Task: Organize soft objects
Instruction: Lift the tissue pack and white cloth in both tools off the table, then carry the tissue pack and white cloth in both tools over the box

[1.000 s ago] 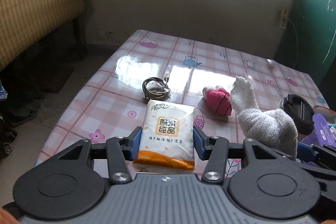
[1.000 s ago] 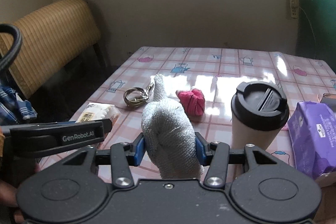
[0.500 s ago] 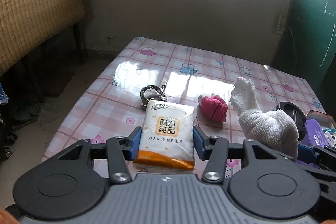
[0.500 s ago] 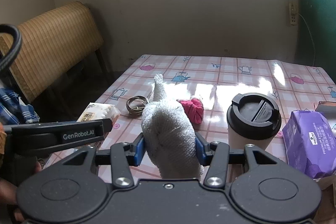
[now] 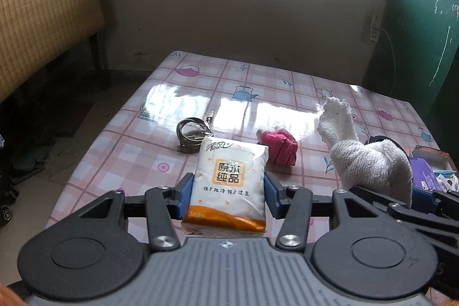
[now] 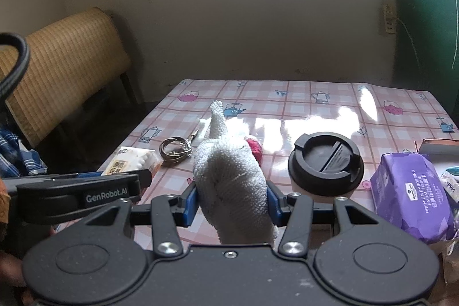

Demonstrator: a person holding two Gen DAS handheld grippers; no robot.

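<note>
My left gripper (image 5: 228,195) is shut on a white and orange tissue pack (image 5: 229,179), holding it above the pink checked table (image 5: 200,93). My right gripper (image 6: 232,201) is shut on a white towel (image 6: 232,177), whose free end sticks upward. The same towel (image 5: 370,159) shows at the right of the left wrist view. A pink rolled cloth (image 5: 278,146) lies on the table beyond the tissue pack; it is mostly hidden behind the towel in the right wrist view.
A coiled metal cable (image 5: 192,131) lies left of the pink cloth. A cup with a black lid (image 6: 325,162) and a purple tissue pack (image 6: 413,191) stand at the right. A woven chair back (image 6: 66,59) is beside the table's left edge.
Both grippers have risen a little with their loads, so the table sits lower and farther in both views. Neither grip has changed.
</note>
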